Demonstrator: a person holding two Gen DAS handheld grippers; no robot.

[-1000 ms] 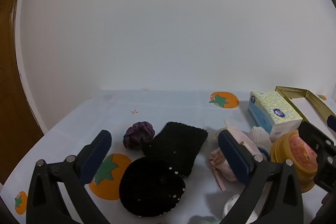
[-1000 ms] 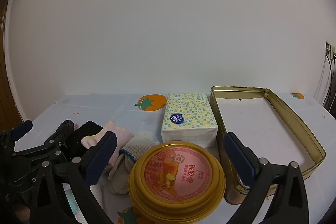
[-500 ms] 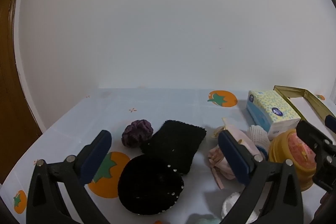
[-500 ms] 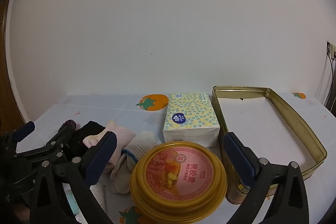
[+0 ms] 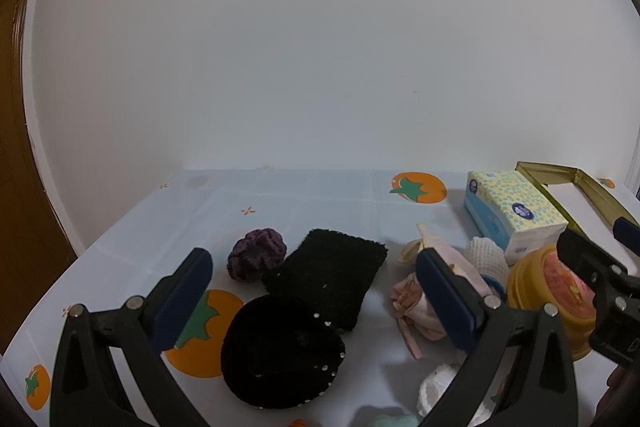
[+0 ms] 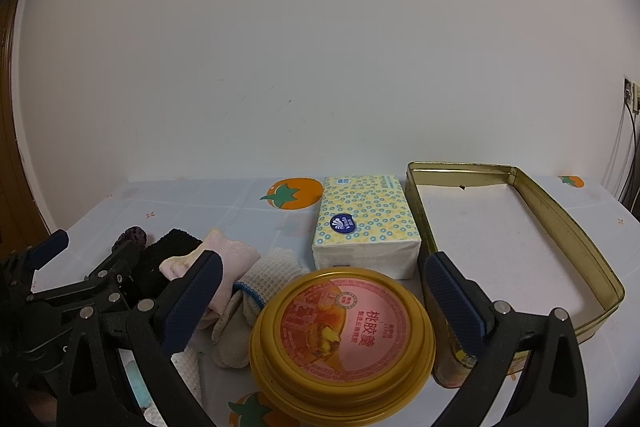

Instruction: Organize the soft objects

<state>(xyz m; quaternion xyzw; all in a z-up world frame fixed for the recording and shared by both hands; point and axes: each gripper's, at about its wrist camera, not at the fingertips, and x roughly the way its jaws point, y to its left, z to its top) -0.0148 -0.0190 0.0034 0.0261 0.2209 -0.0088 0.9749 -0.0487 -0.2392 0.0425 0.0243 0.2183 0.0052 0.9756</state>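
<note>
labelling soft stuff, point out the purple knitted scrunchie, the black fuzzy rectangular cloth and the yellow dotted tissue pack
purple knitted scrunchie (image 5: 256, 254), left wrist view, centre of its bunched knit
black fuzzy rectangular cloth (image 5: 330, 273), left wrist view, middle of top face
yellow dotted tissue pack (image 6: 366, 217), right wrist view, top face

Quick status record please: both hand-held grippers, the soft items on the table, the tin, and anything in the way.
left hand-held gripper: open, empty, above the black pieces
right hand-held gripper: open, empty, above the round yellow lid
soft items: purple scrunchie, black rectangular cloth, round black sequined piece, pink cloth bundle, white knit cloth
gold tin: open, nothing inside it
tissue pack: beside the tin's left wall
placed so far: none in the tin
</note>
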